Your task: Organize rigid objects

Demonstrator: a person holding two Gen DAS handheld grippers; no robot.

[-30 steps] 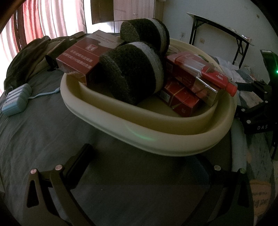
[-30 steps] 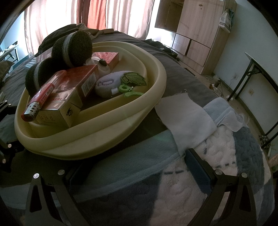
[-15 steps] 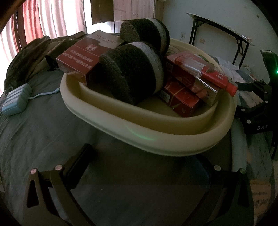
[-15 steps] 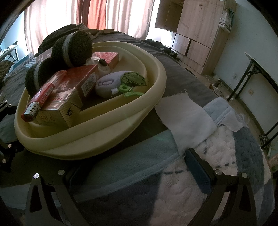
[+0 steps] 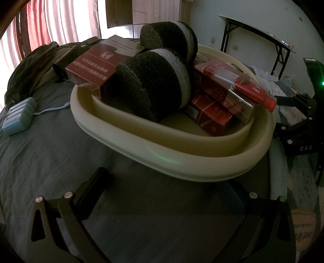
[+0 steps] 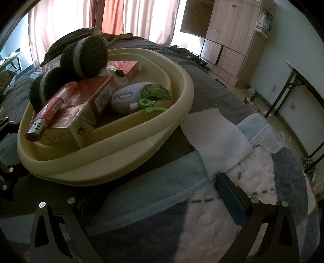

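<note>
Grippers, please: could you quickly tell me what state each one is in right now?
Left gripper: open, holding nothing, in front of the cream basin.
Right gripper: open, holding nothing, above the blanket.

Bedroom surroundings beyond the work area

A small pale-blue ribbed plastic case [image 5: 17, 116] lies on the dark grey bedsheet [image 5: 50, 153]; a white cloth square [image 6: 216, 139] overlaps a fluffy blue-and-white blanket [image 6: 263, 182]. Pink curtains [image 6: 125, 18], a light wooden wardrobe [image 6: 232, 38] and a black-legged folding table [image 5: 257, 34] stand behind.
</note>
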